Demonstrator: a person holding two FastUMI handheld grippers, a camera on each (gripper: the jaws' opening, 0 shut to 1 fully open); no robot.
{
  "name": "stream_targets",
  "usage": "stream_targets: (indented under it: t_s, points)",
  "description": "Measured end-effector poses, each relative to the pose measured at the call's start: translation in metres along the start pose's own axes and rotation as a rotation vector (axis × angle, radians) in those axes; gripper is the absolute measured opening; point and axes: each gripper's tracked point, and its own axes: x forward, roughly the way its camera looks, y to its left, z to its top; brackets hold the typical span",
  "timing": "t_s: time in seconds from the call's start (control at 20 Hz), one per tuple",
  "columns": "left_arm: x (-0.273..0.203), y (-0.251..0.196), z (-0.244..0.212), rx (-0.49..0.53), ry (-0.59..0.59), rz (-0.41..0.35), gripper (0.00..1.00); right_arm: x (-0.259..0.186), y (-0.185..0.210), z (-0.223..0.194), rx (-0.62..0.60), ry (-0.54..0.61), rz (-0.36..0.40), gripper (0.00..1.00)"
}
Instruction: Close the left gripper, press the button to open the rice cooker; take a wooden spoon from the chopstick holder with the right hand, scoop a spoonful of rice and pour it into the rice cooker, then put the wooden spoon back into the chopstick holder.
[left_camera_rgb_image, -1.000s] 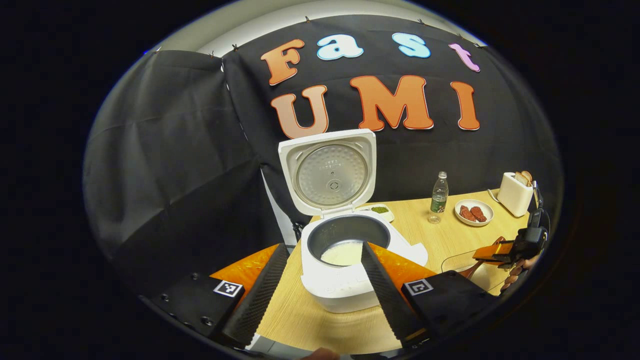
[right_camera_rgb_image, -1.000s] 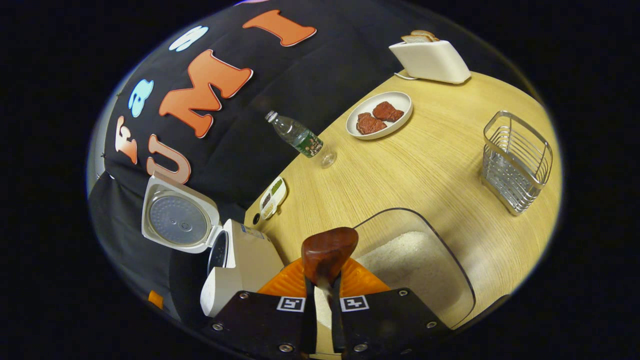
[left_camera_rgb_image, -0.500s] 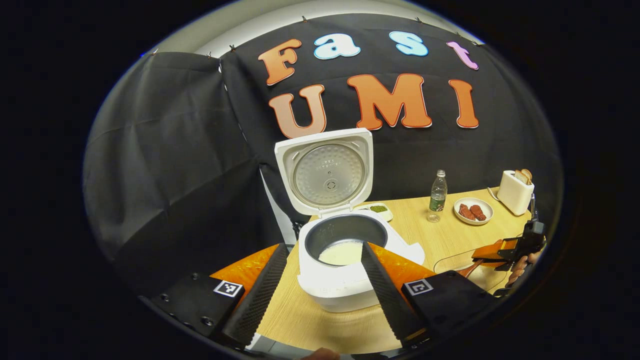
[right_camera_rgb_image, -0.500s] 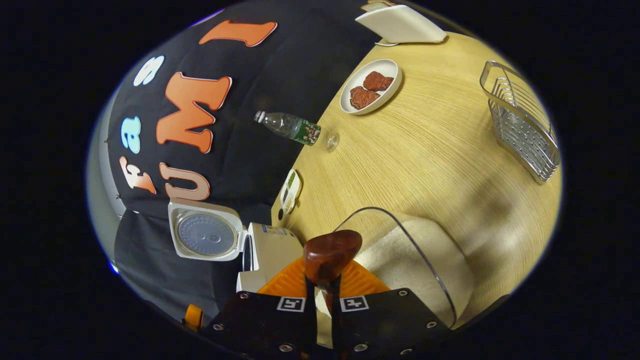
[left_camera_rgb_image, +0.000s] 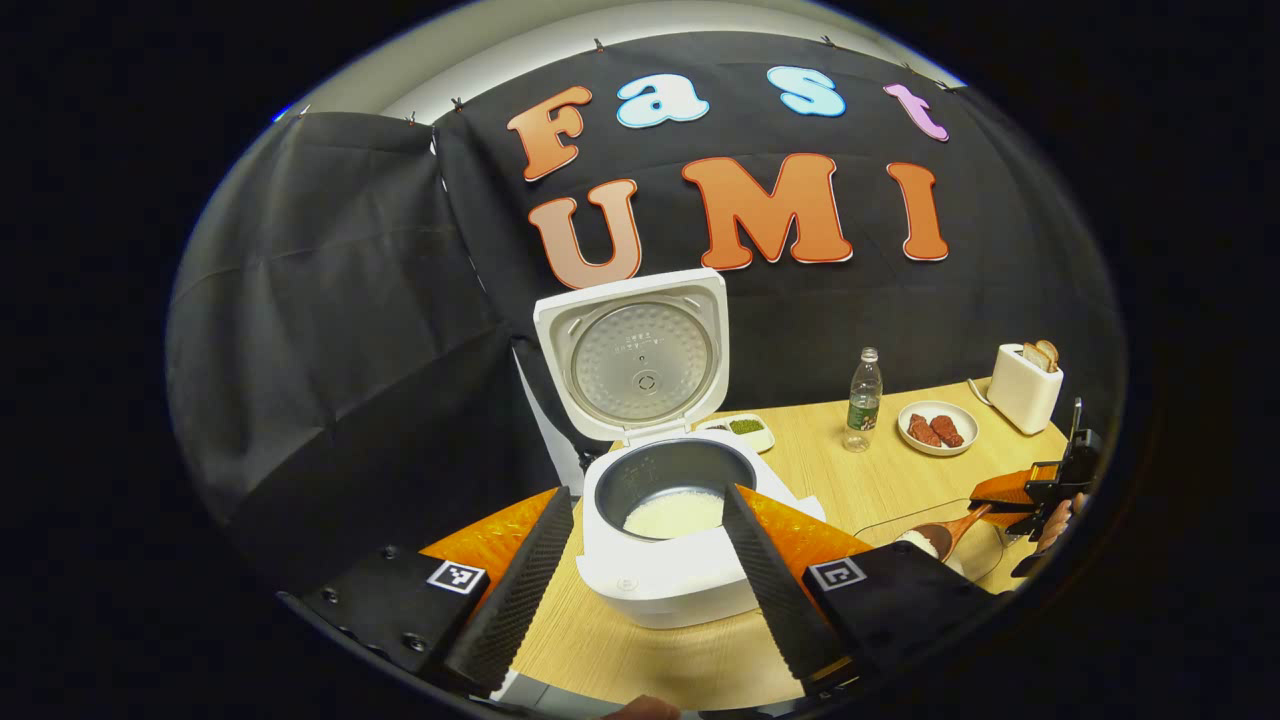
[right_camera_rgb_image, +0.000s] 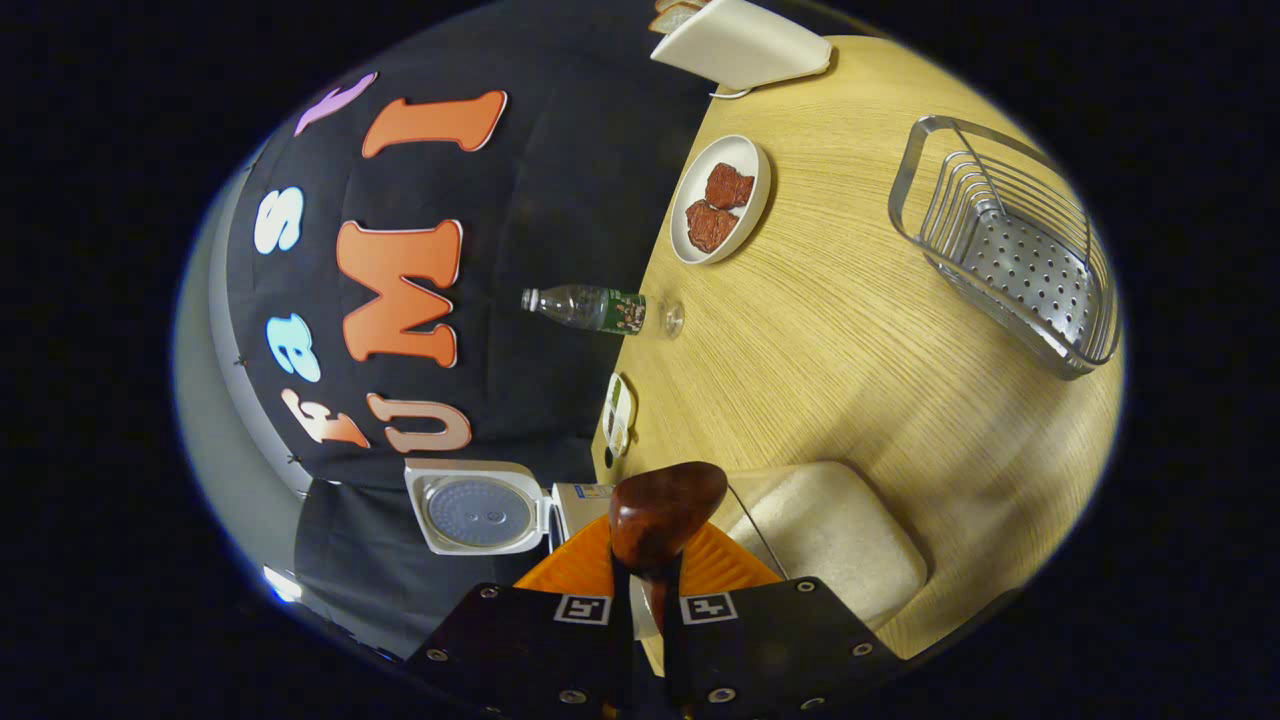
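The white rice cooker (left_camera_rgb_image: 665, 575) stands open with its lid (left_camera_rgb_image: 630, 355) upright and some rice in the dark pot. My left gripper (left_camera_rgb_image: 646, 492) is open just in front of it, fingers either side of the pot, holding nothing. My right gripper (right_camera_rgb_image: 645, 590) is shut on the handle of the wooden spoon (right_camera_rgb_image: 665, 510). The spoon's bowl is tipped over the clear rice container (right_camera_rgb_image: 835, 540). In the left gripper view the right gripper (left_camera_rgb_image: 1040, 485) holds the spoon (left_camera_rgb_image: 945, 535) low in that container, with white rice at its bowl. The wire chopstick holder (right_camera_rgb_image: 1010, 260) stands apart on the table.
On the wooden table (right_camera_rgb_image: 830, 350) are a plate of meat (right_camera_rgb_image: 720, 200), a water bottle (right_camera_rgb_image: 600, 308), a small dish (right_camera_rgb_image: 618, 412) and a white toaster (right_camera_rgb_image: 745, 45) with bread. The cooker (right_camera_rgb_image: 480, 510) stands at the table's edge by the black cloth wall.
My right gripper has rolled further, so its view turned, and the spoon's bowl has dipped into the rice container. The left gripper has drifted slightly and stays open.
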Motion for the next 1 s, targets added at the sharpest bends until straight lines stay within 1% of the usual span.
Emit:
stream_targets:
  t_s: [0.05,0.1,0.3,0.35,0.4,0.45,0.55,0.6,0.7,0.75,0.8,0.85,0.9,0.95,1.0]
  points:
    - [-0.001,-0.002,0.001,-0.004,-0.006,0.001,1.00,-0.003,0.004,0.003,0.030,-0.001,0.018,0.11]
    - [-0.002,-0.004,0.003,-0.007,-0.011,0.000,0.97,-0.006,0.010,0.006,0.058,-0.003,0.034,0.11]
    - [-0.008,-0.005,0.008,-0.023,-0.030,0.011,0.97,-0.014,0.035,0.017,0.202,0.000,0.109,0.11]
    - [-0.010,-0.006,0.009,-0.032,-0.035,0.014,1.00,-0.014,0.043,0.018,0.231,0.001,0.125,0.11]
    - [-0.012,-0.004,0.010,-0.044,-0.041,0.020,1.00,-0.012,0.050,0.017,0.252,0.015,0.136,0.11]
    - [-0.014,-0.002,0.010,-0.057,-0.045,0.026,0.96,-0.009,0.059,0.015,0.261,0.025,0.141,0.11]
    - [-0.020,0.003,0.011,-0.083,-0.062,0.041,0.97,-0.004,0.079,0.008,0.256,0.049,0.155,0.11]
    - [-0.023,0.007,0.013,-0.094,-0.078,0.047,1.00,-0.002,0.090,0.003,0.261,0.064,0.164,0.11]
    - [-0.033,0.016,0.022,-0.117,-0.118,0.069,1.00,0.007,0.116,-0.005,0.260,0.095,0.188,0.11]
    - [-0.037,0.022,0.024,-0.126,-0.137,0.086,0.97,0.013,0.129,-0.010,0.250,0.108,0.200,0.11]
    - [-0.043,0.029,0.025,-0.132,-0.152,0.102,0.97,0.018,0.142,-0.017,0.239,0.126,0.213,0.11]
    - [-0.048,0.035,0.029,-0.135,-0.167,0.117,1.00,0.025,0.153,-0.024,0.219,0.139,0.220,0.11]
    - [-0.054,0.046,0.034,-0.138,-0.192,0.150,1.00,0.030,0.164,-0.030,0.208,0.155,0.226,0.11]
    - [-0.061,0.055,0.038,-0.144,-0.216,0.167,0.97,0.039,0.174,-0.037,0.189,0.169,0.231,0.11]
    - [-0.067,0.062,0.042,-0.153,-0.235,0.185,1.00,0.045,0.185,-0.045,0.181,0.185,0.236,0.11]
